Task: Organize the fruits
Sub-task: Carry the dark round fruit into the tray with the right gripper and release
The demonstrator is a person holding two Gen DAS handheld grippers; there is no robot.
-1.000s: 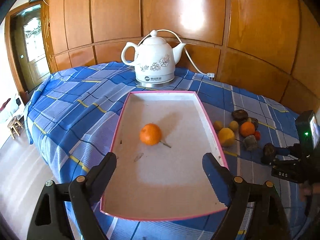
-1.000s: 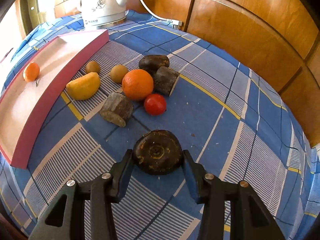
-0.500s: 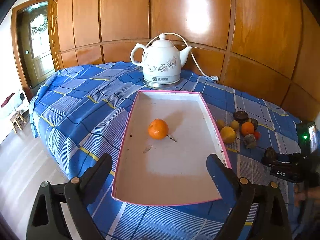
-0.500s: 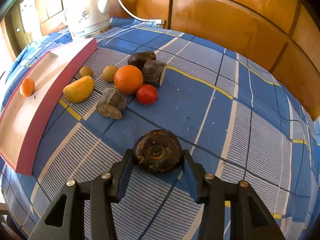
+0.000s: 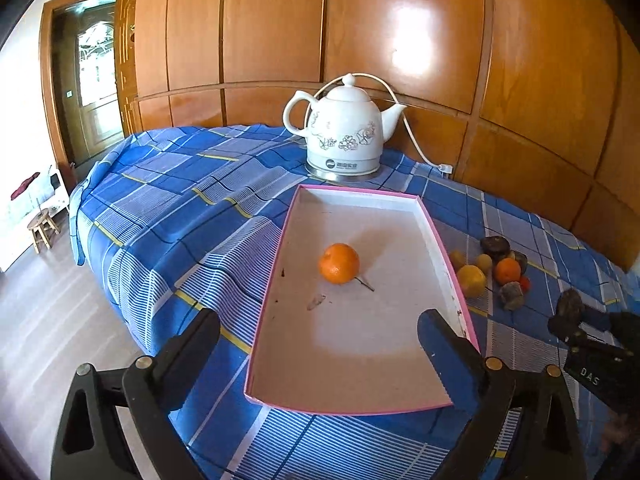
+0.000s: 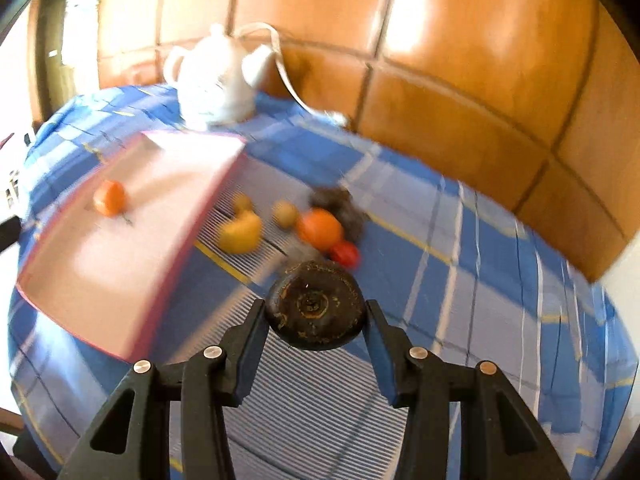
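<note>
The left gripper [image 5: 318, 338] hangs over the near end of the pink-rimmed tray [image 5: 438, 240]; its jaws have just been opening and stand wide, with nothing between them. A small orange [image 5: 339, 263] lies in the tray, beyond the fingertips and apart from them. Right of the tray, the loose fruits [image 6: 280, 228] lie grouped on the blue checked cloth [image 5: 180, 184]. The right gripper [image 6: 316, 320] is clamped on a dark round fruit [image 6: 315, 305], pads pressing both sides, near that group.
</note>
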